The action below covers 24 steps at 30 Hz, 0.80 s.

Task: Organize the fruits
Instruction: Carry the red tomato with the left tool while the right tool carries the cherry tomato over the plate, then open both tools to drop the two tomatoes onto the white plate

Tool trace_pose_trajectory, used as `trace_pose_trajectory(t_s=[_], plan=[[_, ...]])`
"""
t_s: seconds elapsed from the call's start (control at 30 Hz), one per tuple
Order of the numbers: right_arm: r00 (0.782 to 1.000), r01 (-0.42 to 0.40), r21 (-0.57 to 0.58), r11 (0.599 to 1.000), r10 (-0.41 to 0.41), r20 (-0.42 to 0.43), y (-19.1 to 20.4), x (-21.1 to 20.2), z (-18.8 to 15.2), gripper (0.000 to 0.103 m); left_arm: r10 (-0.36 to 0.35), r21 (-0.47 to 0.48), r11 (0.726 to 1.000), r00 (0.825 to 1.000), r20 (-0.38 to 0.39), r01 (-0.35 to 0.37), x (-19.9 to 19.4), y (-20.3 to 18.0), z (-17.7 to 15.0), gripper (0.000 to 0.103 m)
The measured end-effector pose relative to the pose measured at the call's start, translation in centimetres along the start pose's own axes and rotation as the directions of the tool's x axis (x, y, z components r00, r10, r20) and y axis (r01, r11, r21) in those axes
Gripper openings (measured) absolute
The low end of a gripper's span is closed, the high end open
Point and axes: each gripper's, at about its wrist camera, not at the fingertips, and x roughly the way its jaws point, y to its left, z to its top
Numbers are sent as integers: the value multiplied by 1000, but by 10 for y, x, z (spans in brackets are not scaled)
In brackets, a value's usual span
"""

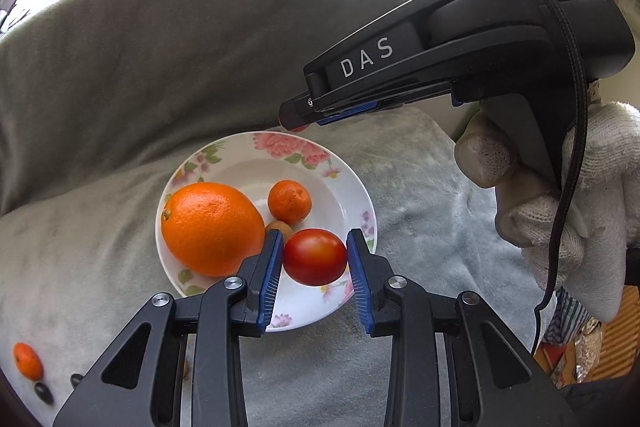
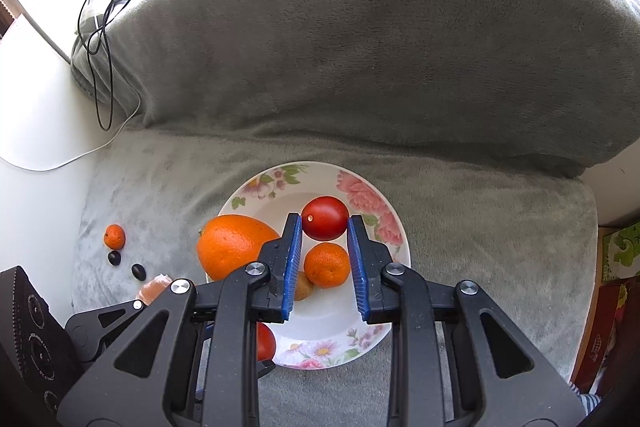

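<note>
A white floral plate (image 1: 352, 195) lies on a grey blanket and holds a large orange (image 1: 212, 227), a mandarin (image 1: 289, 201) and a small brown fruit (image 1: 280, 228). My left gripper (image 1: 314, 241) is shut on a red tomato (image 1: 315, 257) just above the plate's near side. My right gripper (image 2: 324, 223) is shut on a second red tomato (image 2: 324, 218) over the plate's far side. In the left wrist view that gripper (image 1: 298, 121) comes in from the upper right, with a bit of red at its tip. The left-held tomato (image 2: 267, 343) peeks out low in the right wrist view.
Left of the plate on the blanket lie a loose mandarin (image 2: 114, 236), two dark grapes (image 2: 138, 271) and a peeled citrus piece (image 2: 154, 287). A grey-covered backrest (image 2: 360, 47) rises behind. Cables (image 2: 100, 39) hang at the far left. A gloved hand (image 1: 580, 207) holds the right gripper.
</note>
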Motion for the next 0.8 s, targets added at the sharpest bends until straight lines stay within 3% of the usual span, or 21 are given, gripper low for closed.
trace_pose_trajectory(t_s=[0.33, 0.43, 0.47, 0.53, 0.8], plan=[[1000, -12, 17, 1000, 12, -13, -1, 4, 0, 27, 15, -6, 1000, 1000, -5, -15, -1, 3, 0, 32], [1000, -4, 16, 1000, 4, -6, 0, 3, 0, 57, 15, -21, 1000, 1000, -14, -16, 0, 5, 0, 35], [1000, -3, 18, 1000, 3, 2, 1, 2, 0, 66, 21, -25, 999, 1000, -15, -21, 0, 6, 0, 46], [1000, 1, 20, 1000, -1, 11, 1, 0, 0, 67, 23, -38, 999, 1000, -7, -24, -2, 8, 1, 56], [1000, 14, 38, 999, -15, 19, -2, -2, 0, 70, 36, -63, 997, 999, 5, -35, -9, 15, 2, 62]])
